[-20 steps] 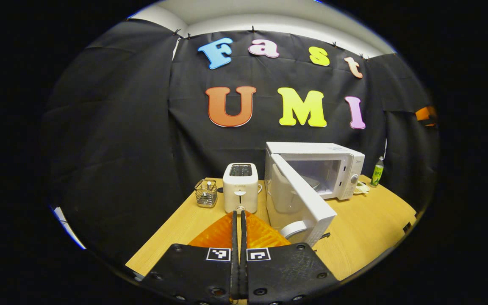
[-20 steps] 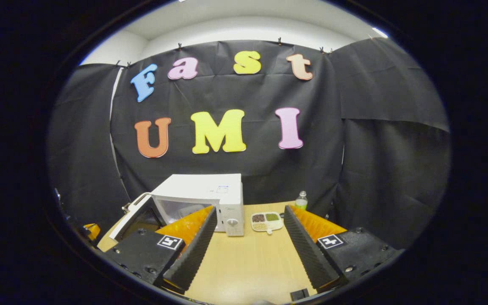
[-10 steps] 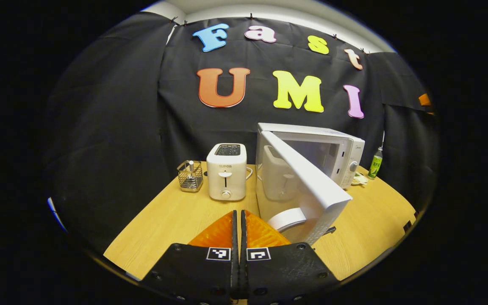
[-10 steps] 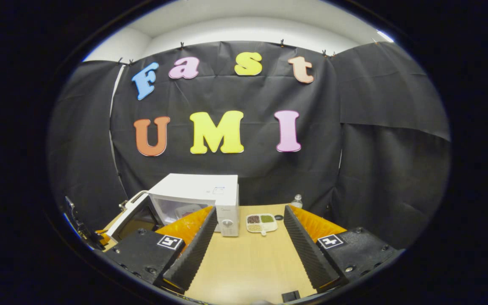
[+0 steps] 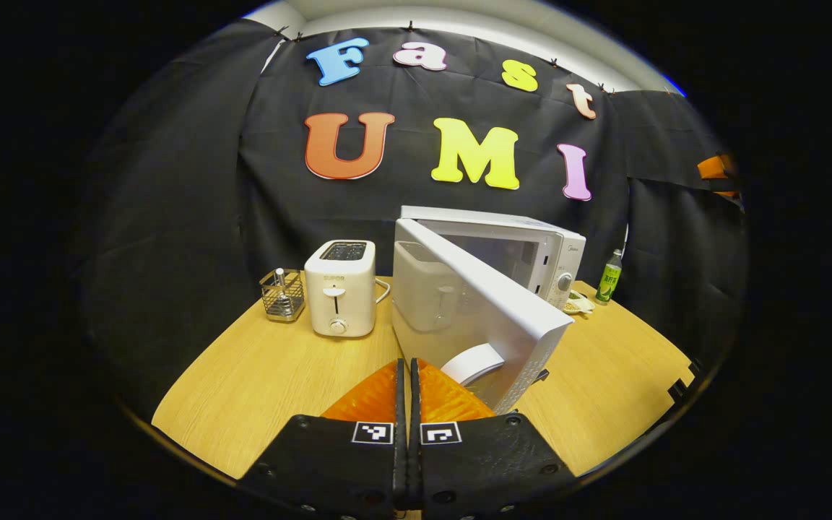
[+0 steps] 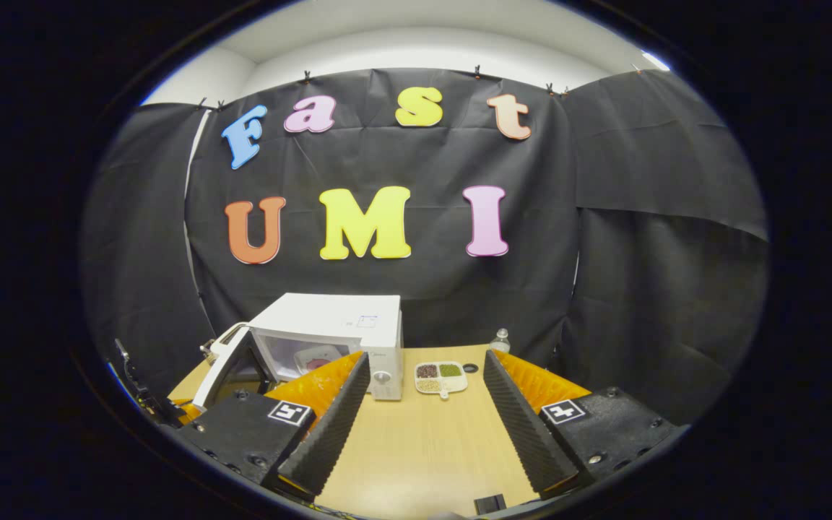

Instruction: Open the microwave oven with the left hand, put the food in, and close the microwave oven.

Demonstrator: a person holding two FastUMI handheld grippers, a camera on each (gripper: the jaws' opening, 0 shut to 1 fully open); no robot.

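Door-closing is the step in hand: microwave door (image 5: 484,310) stands ajar just ahead and right of my left gripper (image 5: 407,404), fingers pressed together, gripping nothing. Food (image 6: 313,358) sits inside the microwave (image 6: 329,339), ahead-left of my right gripper (image 6: 423,419), fingers spread. Next, push the door flush. Since a second ago, the door has swung narrower.

No wording reads clearly. The toaster (image 5: 339,289), left of centre in the left gripper view, bears a short word on its front, too small to make out. The same goes for the brand mark on the microwave (image 5: 524,249) and the label of the bottle (image 5: 609,276) at right. The left gripper (image 5: 406,372) and right gripper (image 6: 423,404) each carry two square black-and-white coded markers at the bottom of their views.
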